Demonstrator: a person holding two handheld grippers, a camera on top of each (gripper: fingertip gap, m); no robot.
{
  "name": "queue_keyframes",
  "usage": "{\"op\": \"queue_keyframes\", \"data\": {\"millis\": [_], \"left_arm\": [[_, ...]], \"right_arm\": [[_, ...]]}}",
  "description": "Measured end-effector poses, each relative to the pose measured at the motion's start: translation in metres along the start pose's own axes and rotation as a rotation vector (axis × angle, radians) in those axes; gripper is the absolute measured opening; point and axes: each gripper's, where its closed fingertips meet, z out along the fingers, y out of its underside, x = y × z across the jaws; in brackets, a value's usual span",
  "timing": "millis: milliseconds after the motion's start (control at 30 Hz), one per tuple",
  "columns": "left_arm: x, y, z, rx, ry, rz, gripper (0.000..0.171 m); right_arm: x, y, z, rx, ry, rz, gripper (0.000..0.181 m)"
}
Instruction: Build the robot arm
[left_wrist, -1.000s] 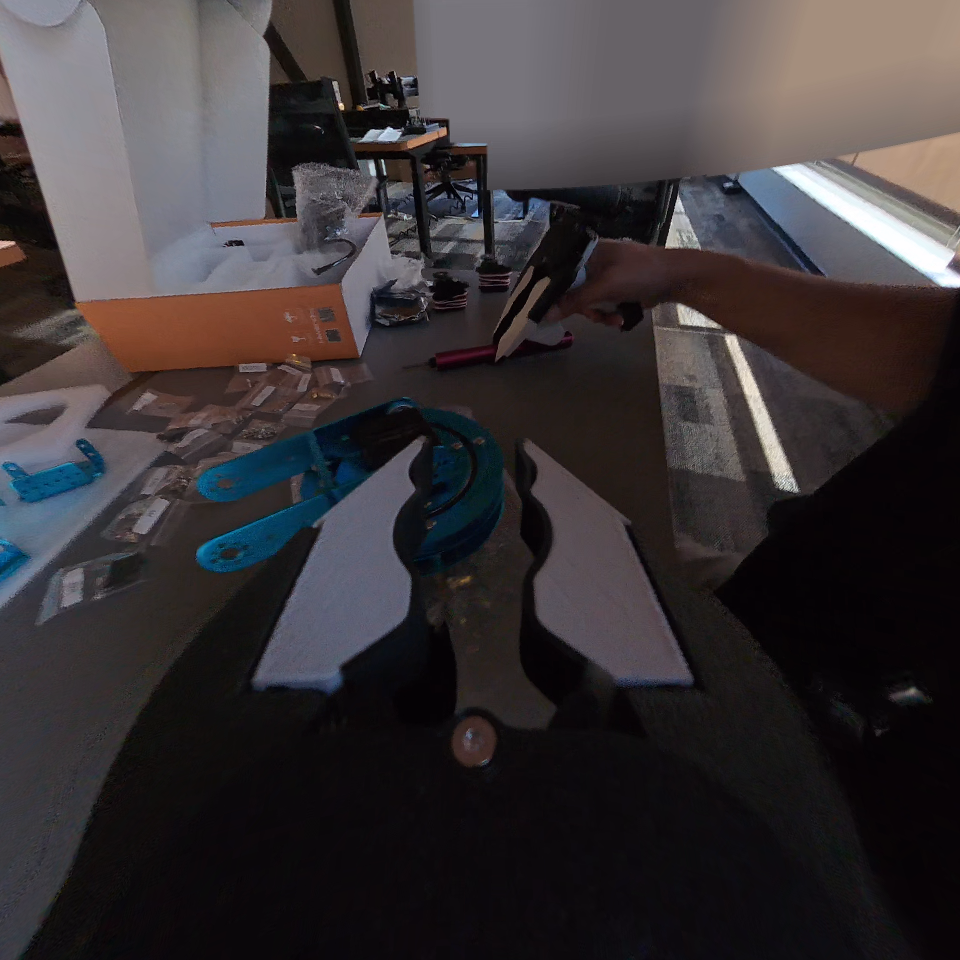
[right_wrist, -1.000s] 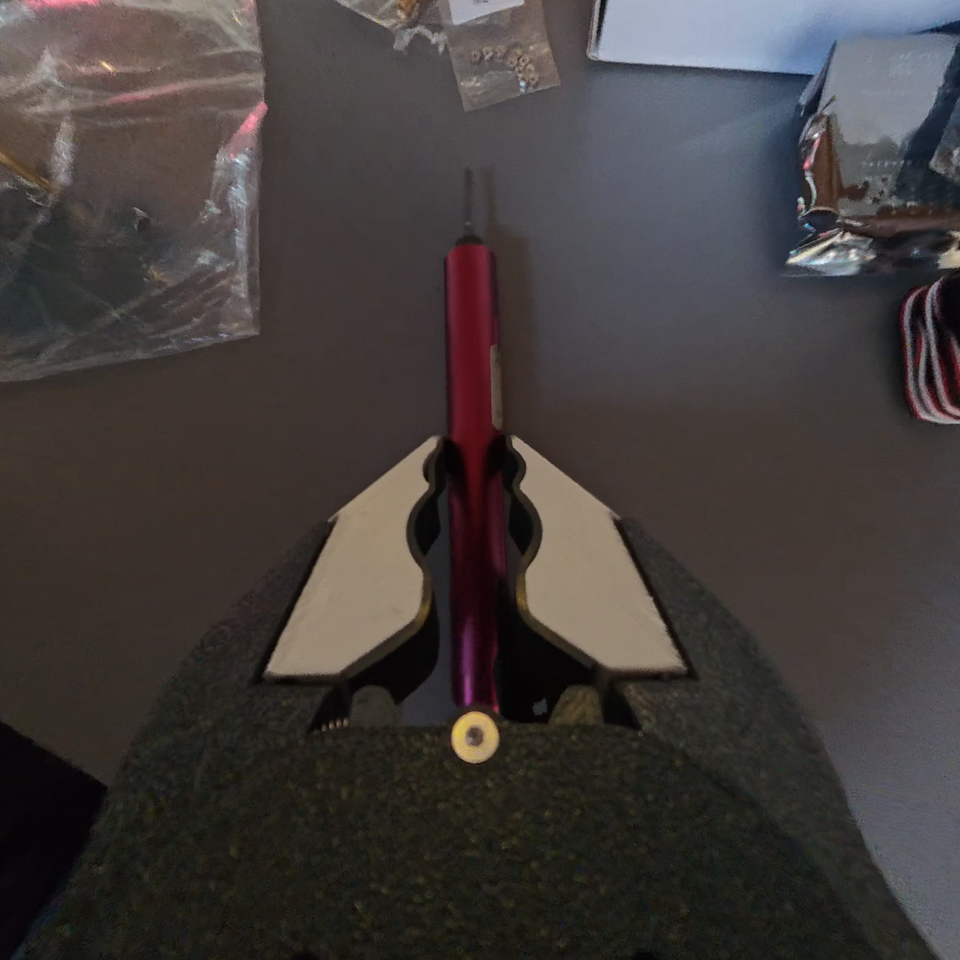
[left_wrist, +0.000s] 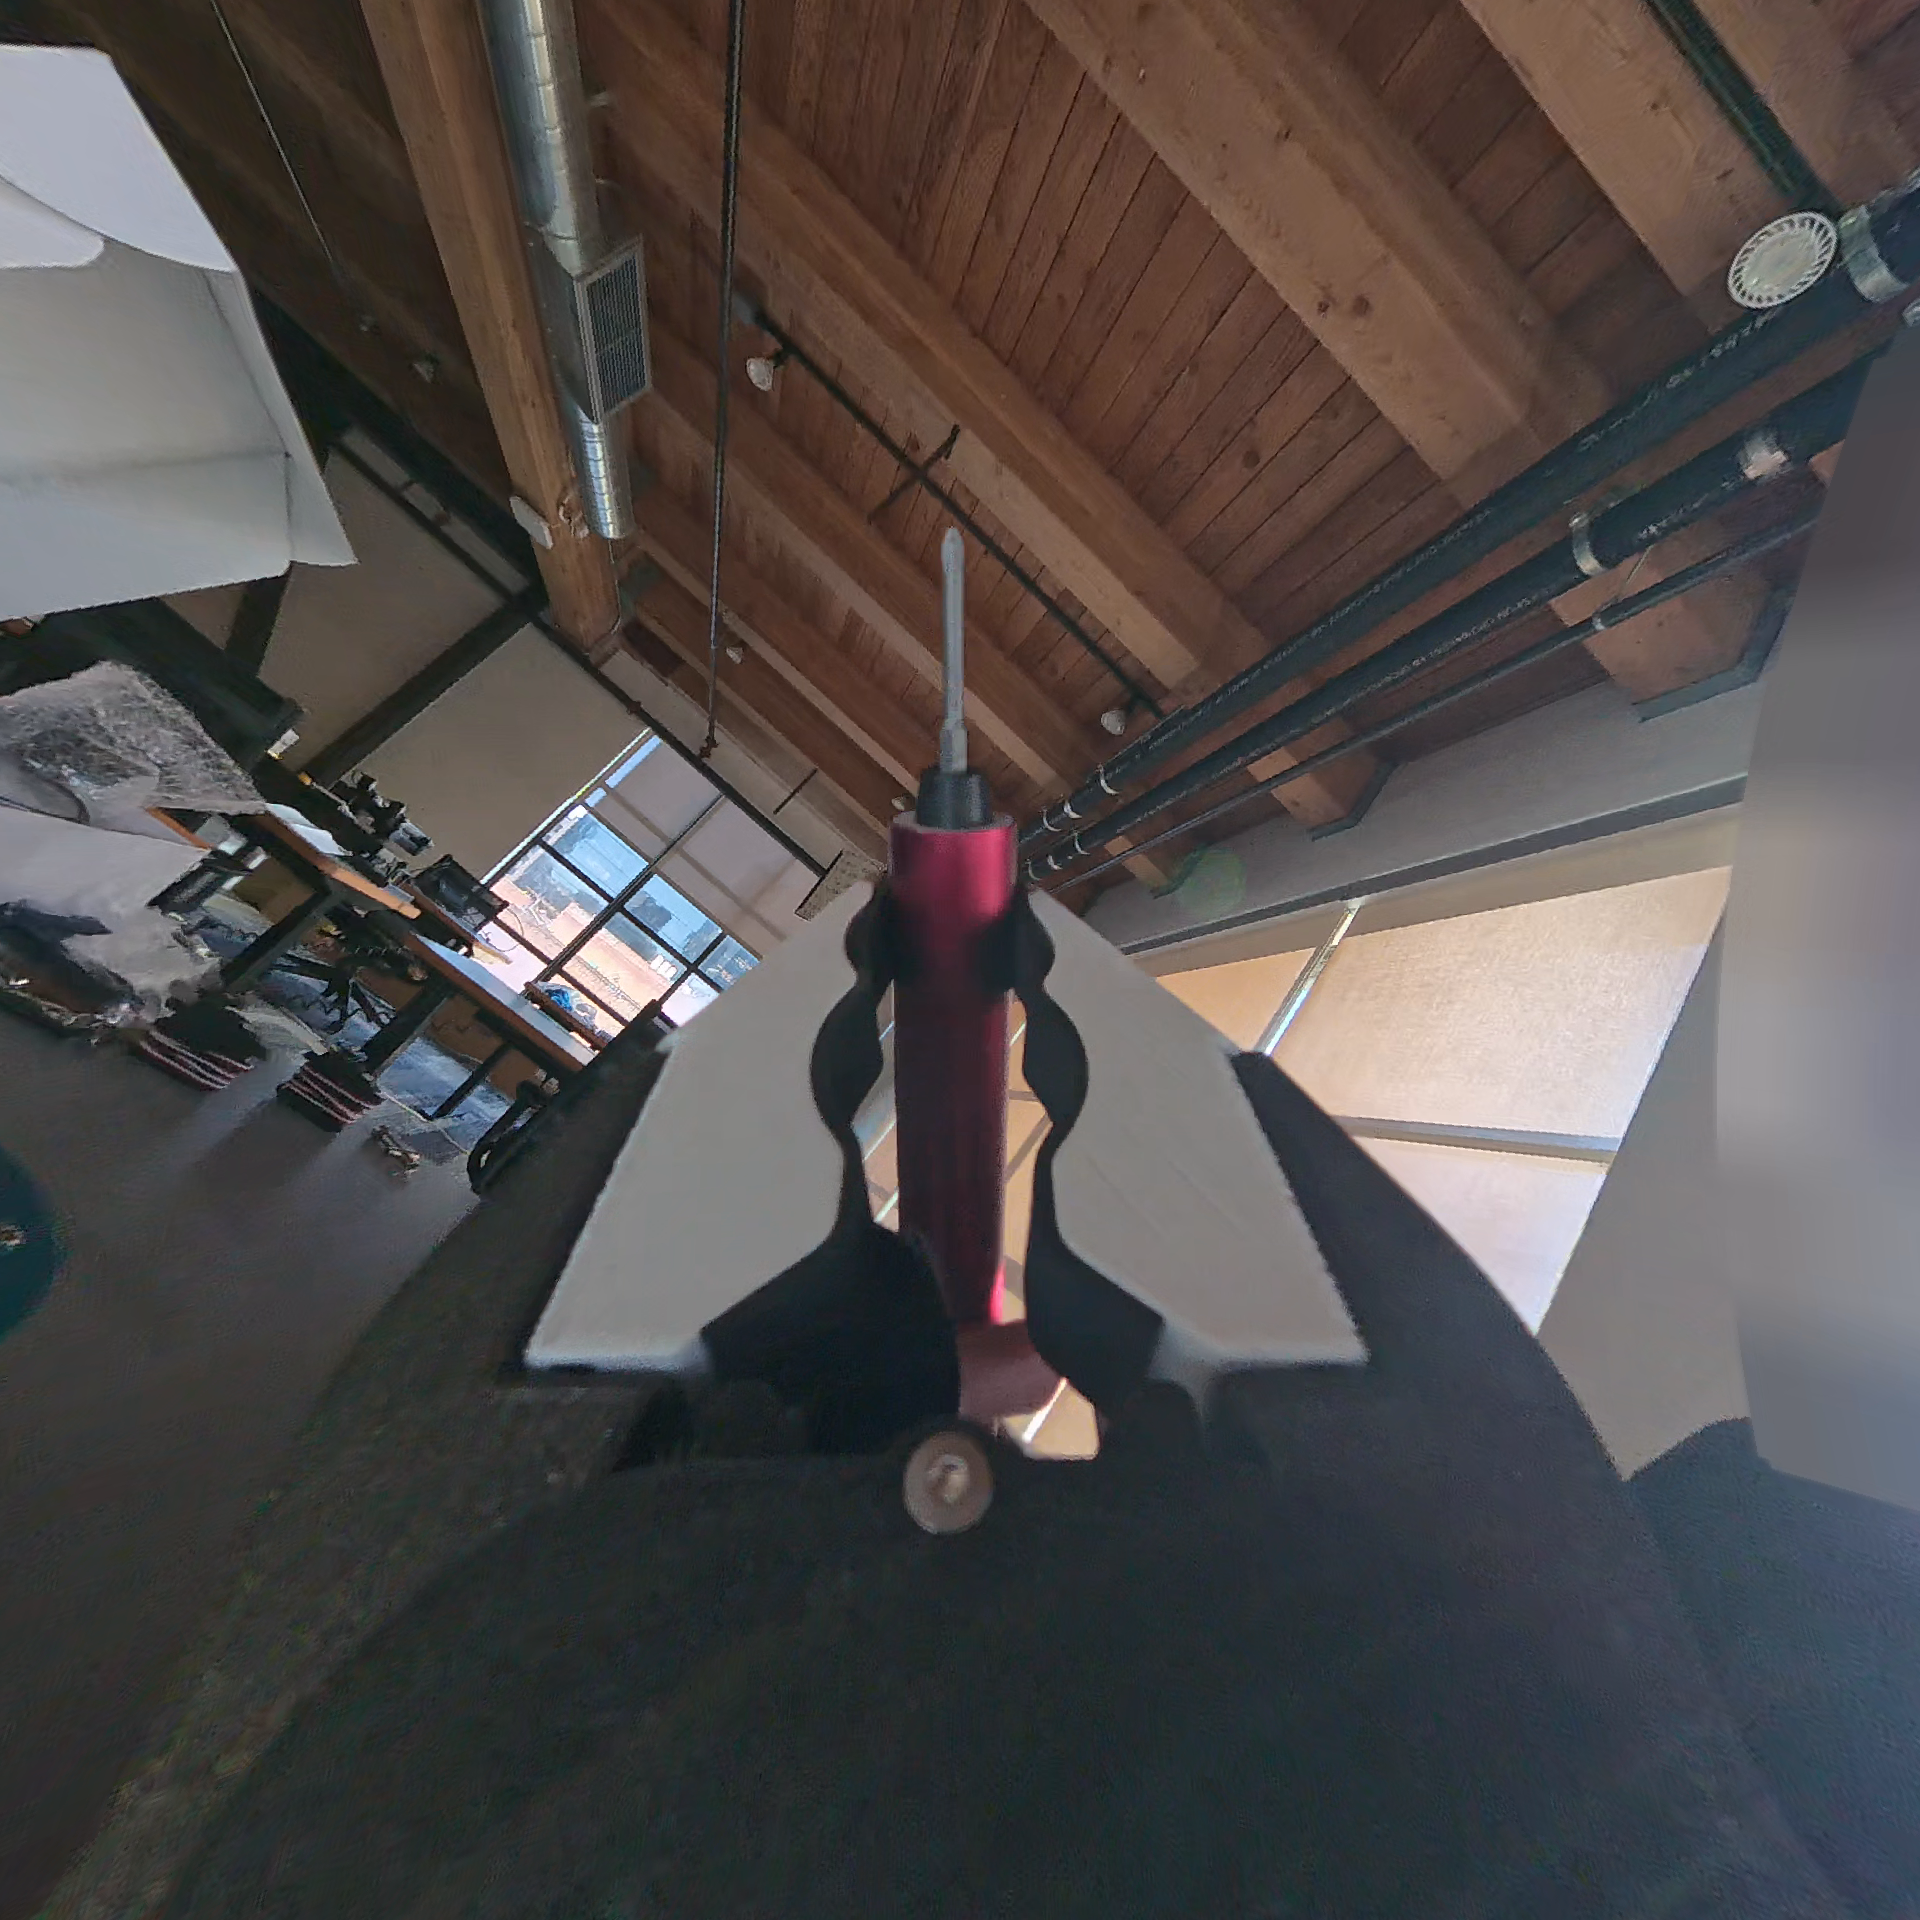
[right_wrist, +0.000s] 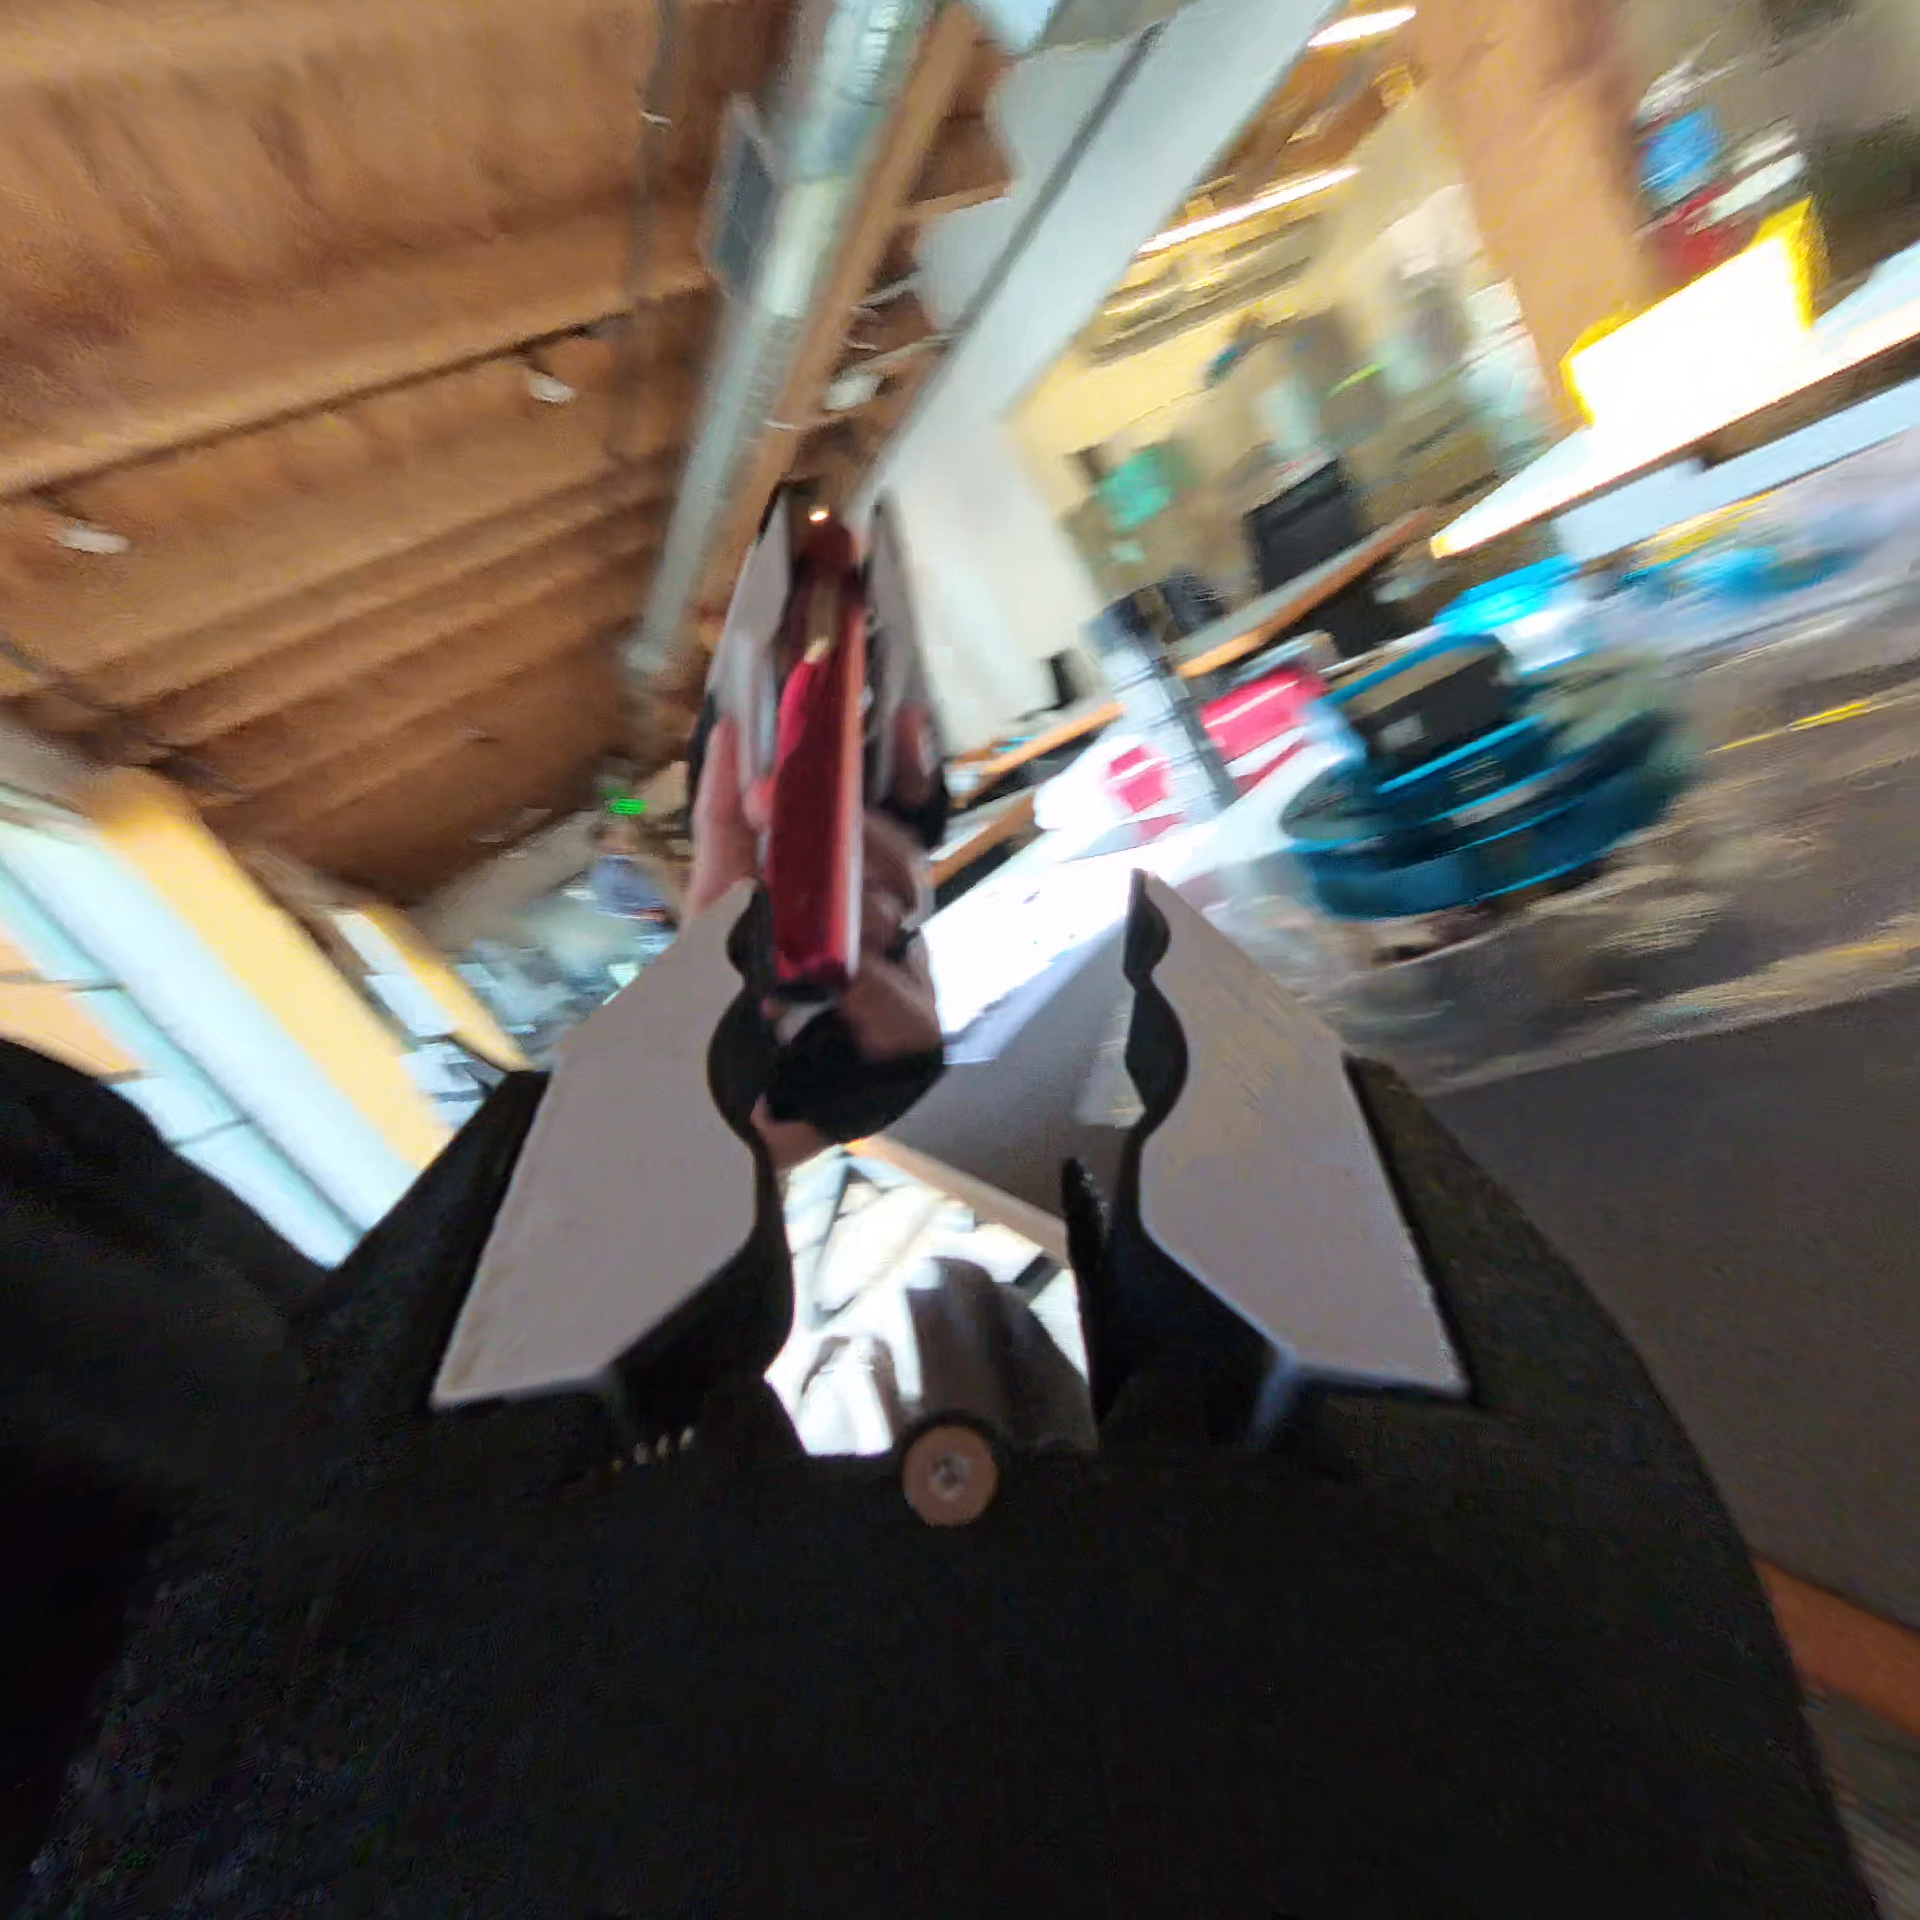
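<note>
The slim magenta metal screwdriver (left_wrist: 951, 1039), a second ago in my right fingers (right_wrist: 623, 1174) down on the grey surface (left_wrist: 187, 1299), now points at the wooden ceiling (left_wrist: 1143, 312), clamped in my left fingers (left_wrist: 727, 1174), while the right gape empty.

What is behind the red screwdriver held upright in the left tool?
Behind the red screwdriver, clamped in the left tool, are the wooden ceiling, black pipes and shaded windows. The tool body hides whatever is under its handle end.

Screwdriver (left_wrist: 951, 1039) between left tool (left_wrist: 948, 925) fingers (bit up).
</note>
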Motion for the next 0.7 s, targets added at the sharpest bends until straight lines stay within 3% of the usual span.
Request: {"op": "queue_keyframes", "data": {"millis": [67,133,200,267,367,467,533,633,700], "left_arm": [[0.004,0.003,0.006,0.005,-0.005,-0.006,0.019],[0.009,0.004,0.011,0.015,-0.011,-0.002,0.019],[0.015,0.003,0.016,0.016,-0.016,0.022,0.019],[0.019,0.009,0.020,-0.034,-0.014,0.047,0.020],[0.014,0.022,0.019,-0.067,-0.068,0.075,0.019],[0.007,0.041,0.015,-0.085,-0.084,0.025,0.019],[-0.001,0.043,0.015,-0.084,-0.109,0.007,0.019],[-0.002,0.031,0.014,-0.122,-0.087,-0.006,0.019],[-0.003,0.013,0.010,-0.096,-0.079,-0.020,0.019]], "right_arm": [[-0.027,0.021,0.022,0.050,-0.118,-0.005,0.063],[-0.051,0.011,0.033,0.180,-0.196,-0.051,0.052],[-0.062,0.005,0.043,0.207,-0.227,-0.085,0.053],[-0.053,-0.016,0.045,0.286,-0.157,-0.101,0.029],[-0.057,-0.053,0.041,0.392,-0.219,-0.100,0.019],[-0.057,-0.054,0.050,0.348,-0.217,-0.165,0.019],[-0.048,-0.049,0.050,0.345,-0.161,-0.178,0.035],[-0.036,-0.050,0.029,0.377,-0.122,-0.237,0.035],[-0.031,-0.042,0.023,0.265,-0.147,-0.224,0.033]]}}
